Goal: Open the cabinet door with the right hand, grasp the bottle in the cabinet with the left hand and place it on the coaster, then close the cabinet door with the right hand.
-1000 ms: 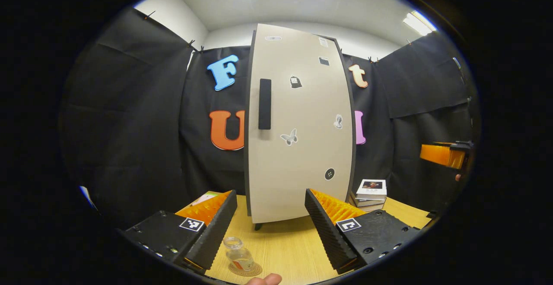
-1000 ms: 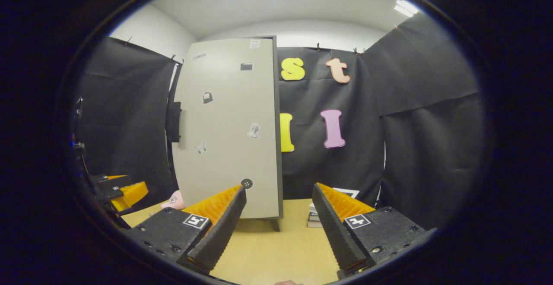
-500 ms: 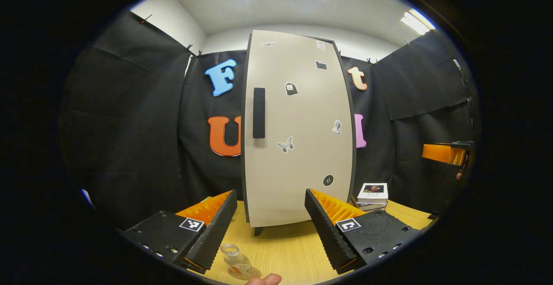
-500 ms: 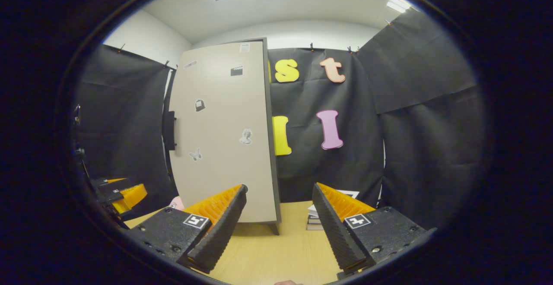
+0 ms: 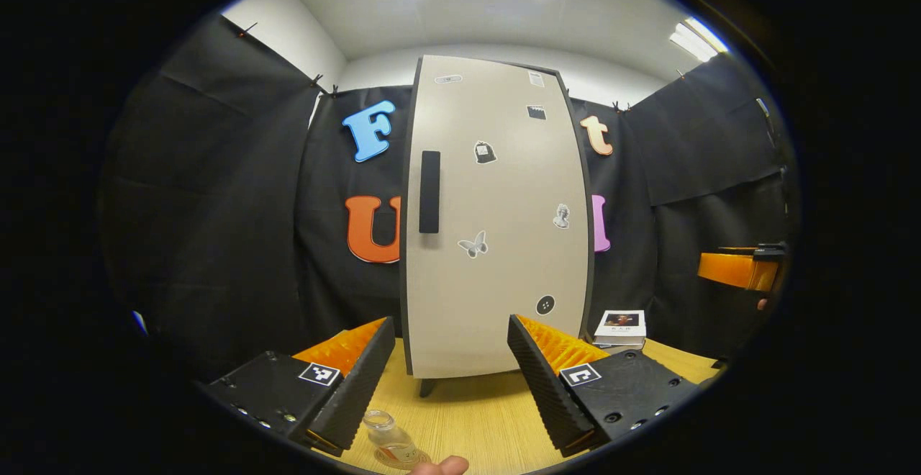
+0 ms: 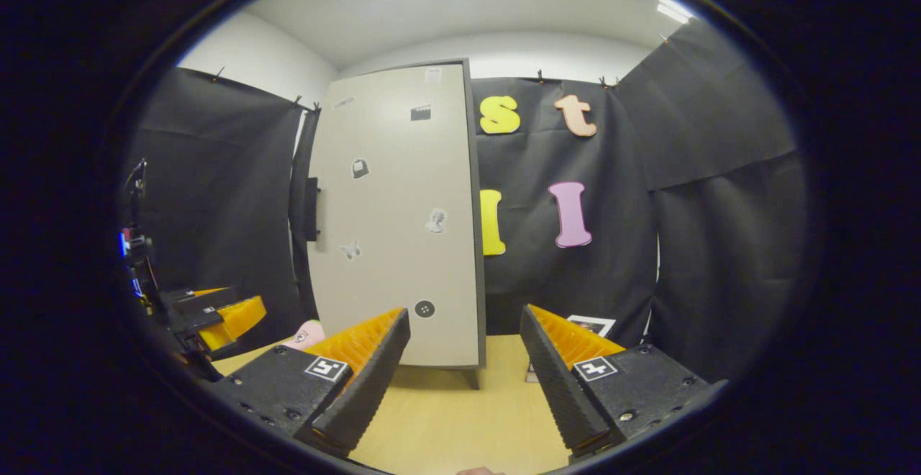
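Observation:
The beige cabinet (image 5: pixel 496 216) stands on the wooden table with its door closed; a dark vertical handle (image 5: pixel 429 192) sits on the door's left side. A small clear glass bottle (image 5: pixel 385 435) stands upright on a round coaster (image 5: pixel 421 458) at the bottom of the left gripper view, just right of my left finger. My left gripper (image 5: pixel 450 374) is open and empty, back from the cabinet. My right gripper (image 6: pixel 464 367) is open and empty, facing the cabinet (image 6: pixel 399 216) from the right. In the right gripper view the left gripper (image 6: pixel 216 313) appears far left.
A stack of books (image 5: pixel 619 327) lies on the table right of the cabinet, also as books (image 6: pixel 586 327) in the right gripper view. A pink object (image 6: pixel 306 333) sits near the cabinet's left foot. Black cloth walls close in the table (image 5: pixel 482 417).
Both grippers drew back a little from the cabinet; the bottle slid lower in the left gripper view. The right gripper view swung so the cabinet sits further right.

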{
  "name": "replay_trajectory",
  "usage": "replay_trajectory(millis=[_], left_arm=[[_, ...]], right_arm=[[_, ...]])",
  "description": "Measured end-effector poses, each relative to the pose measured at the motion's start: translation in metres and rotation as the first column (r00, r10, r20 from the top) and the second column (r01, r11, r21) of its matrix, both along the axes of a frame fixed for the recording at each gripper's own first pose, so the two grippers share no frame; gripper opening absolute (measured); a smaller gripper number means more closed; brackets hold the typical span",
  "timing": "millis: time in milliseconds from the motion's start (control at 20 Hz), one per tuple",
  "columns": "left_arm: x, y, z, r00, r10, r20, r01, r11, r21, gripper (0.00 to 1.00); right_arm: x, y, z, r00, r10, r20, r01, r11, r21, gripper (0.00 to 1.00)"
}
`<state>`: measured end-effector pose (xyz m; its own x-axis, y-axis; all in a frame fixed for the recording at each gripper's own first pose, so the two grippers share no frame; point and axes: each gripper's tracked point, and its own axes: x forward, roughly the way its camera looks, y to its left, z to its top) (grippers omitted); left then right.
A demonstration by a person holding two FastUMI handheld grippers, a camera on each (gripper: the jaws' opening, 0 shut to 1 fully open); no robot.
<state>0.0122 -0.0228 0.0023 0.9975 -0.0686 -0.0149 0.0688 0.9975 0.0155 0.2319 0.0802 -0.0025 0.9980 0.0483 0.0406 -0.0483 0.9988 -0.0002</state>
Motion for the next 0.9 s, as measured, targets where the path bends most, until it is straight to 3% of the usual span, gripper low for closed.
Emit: replay_trajectory(millis=[900], left_arm=[[0.004, -0.001, -0.002, 1.0, -0.002, 0.003, 0.002, 1.0, -0.001, 0.95]], right_arm=[[0.007, -0.001, -0.011, 1.0, 0.0, -0.02, 0.0, 1.0, 0.021, 0.99]])
